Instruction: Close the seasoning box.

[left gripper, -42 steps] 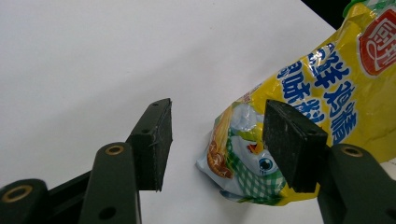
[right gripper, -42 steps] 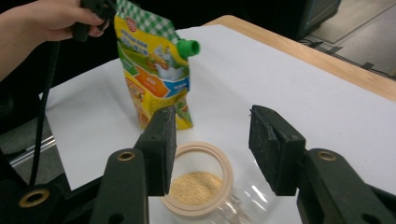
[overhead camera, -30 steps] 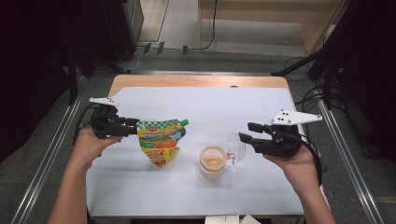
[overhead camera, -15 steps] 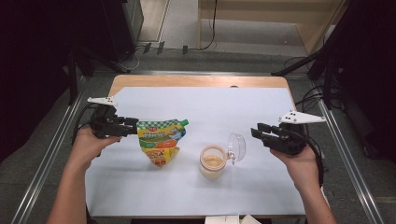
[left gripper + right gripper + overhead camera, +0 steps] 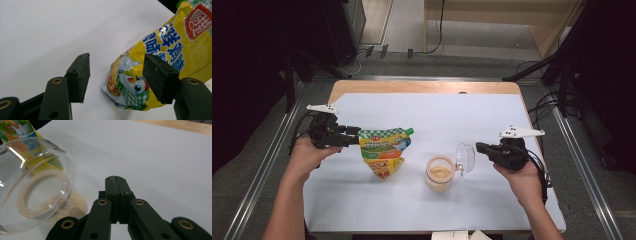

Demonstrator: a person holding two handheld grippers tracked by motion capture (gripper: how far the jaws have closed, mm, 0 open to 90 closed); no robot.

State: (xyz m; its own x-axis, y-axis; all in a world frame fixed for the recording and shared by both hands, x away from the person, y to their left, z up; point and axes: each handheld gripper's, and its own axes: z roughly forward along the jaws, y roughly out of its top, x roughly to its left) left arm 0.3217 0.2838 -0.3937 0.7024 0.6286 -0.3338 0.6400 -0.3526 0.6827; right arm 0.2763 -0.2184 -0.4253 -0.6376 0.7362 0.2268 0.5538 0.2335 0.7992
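closing empty beside the clear glass jar (image 5: 440, 173) of beige powder, the right claw (image 5: 117, 181) has just shut and sunk away from its flipped-open lid (image 5: 465, 157); lid seems done. left claw (image 5: 115, 75) gapes around the yellow spouted pouch (image 5: 384, 150) on the white tabletop (image 5: 452, 120), not yet gripping.

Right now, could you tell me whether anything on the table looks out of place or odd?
Only the jar: its clear hinged lid hangs open to one side, leaving the pale powder uncovered. Nothing looks spilled, and the yellow pouch looks intact.
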